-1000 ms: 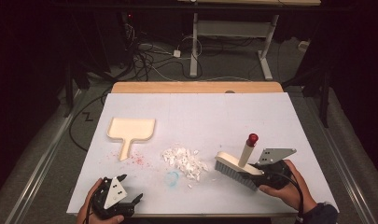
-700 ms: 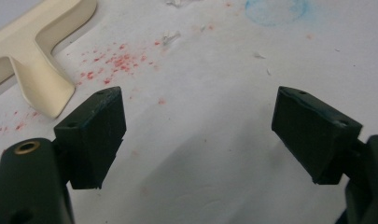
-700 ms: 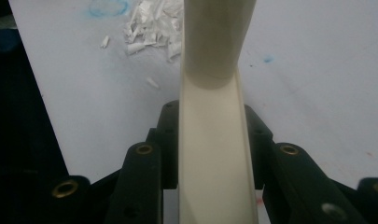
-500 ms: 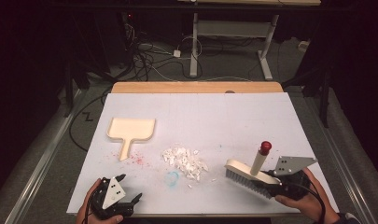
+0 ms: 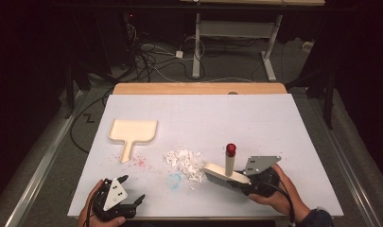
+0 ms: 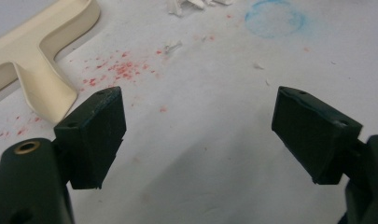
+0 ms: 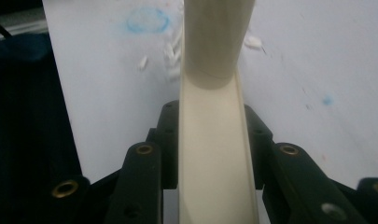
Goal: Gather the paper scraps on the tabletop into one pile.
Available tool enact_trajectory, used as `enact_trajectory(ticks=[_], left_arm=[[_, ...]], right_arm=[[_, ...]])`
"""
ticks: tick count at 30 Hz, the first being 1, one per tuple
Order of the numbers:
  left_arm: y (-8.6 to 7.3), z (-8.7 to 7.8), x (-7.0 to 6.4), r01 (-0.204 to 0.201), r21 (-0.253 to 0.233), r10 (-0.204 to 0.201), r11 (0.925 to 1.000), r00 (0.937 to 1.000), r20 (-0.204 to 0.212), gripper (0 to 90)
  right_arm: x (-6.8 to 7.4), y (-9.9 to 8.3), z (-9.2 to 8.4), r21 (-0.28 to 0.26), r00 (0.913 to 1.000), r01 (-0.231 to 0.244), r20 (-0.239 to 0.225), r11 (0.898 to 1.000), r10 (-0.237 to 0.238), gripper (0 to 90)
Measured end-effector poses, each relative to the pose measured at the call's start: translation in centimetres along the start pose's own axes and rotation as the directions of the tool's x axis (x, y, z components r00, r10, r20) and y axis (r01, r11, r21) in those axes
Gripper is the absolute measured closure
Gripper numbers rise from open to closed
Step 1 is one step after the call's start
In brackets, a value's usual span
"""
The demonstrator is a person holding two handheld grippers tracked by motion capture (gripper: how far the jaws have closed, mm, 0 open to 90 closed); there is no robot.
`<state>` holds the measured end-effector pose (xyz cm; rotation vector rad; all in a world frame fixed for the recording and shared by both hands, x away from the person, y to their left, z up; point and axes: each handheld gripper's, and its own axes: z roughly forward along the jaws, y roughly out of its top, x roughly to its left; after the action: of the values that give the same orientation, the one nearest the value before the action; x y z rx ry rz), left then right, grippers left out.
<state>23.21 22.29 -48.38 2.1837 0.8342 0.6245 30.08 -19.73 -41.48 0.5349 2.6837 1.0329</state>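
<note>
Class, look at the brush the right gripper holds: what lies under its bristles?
The brush rests on the white table sheet, its bristles meeting the paper scraps. Anything beneath the brush head is covered.

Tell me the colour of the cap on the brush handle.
Red, on the cream brush; its cap shows best in the high view.

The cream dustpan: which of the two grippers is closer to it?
Left. The left gripper sits open just below the dustpan, while the right gripper holds the brush beyond the scraps.
</note>
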Motion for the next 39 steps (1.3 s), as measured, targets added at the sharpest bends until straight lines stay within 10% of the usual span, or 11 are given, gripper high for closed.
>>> enact_trajectory(ticks=[8, 20, 29, 39], left_arm=[[0.0, 0.0, 0.0, -0.007, -0.005, 0.007, 1.0000, 1.0000, 0.003, 17.0], [-0.1, -0.7, 0.4, 0.008, -0.022, -0.008, 0.9997, 0.9997, -0.025, 16.9], [-0.2, -0.9, 0.9, 0.019, -0.029, -0.020, 0.9994, 0.9993, -0.031, 16.9], [-0.1, -0.5, 0.9, 0.015, -0.030, -0.016, 0.9994, 0.9998, -0.011, 16.9]], right_arm=[[0.0, 3.3, 2.2, -0.067, 0.9997, 0.025, 0.002, 0.997, -0.025, 67.9], [2.1, 3.8, -1.4, -0.149, 0.9944, 0.061, -0.077, 0.987, -0.073, 67.9], [2.4, 3.9, 4.1, -0.053, 0.9631, 0.173, -0.200, 0.984, -0.180, 67.8], [-0.7, 6.6, 8.0, -0.092, 0.9589, 0.194, -0.193, 0.977, -0.209, 67.8]])
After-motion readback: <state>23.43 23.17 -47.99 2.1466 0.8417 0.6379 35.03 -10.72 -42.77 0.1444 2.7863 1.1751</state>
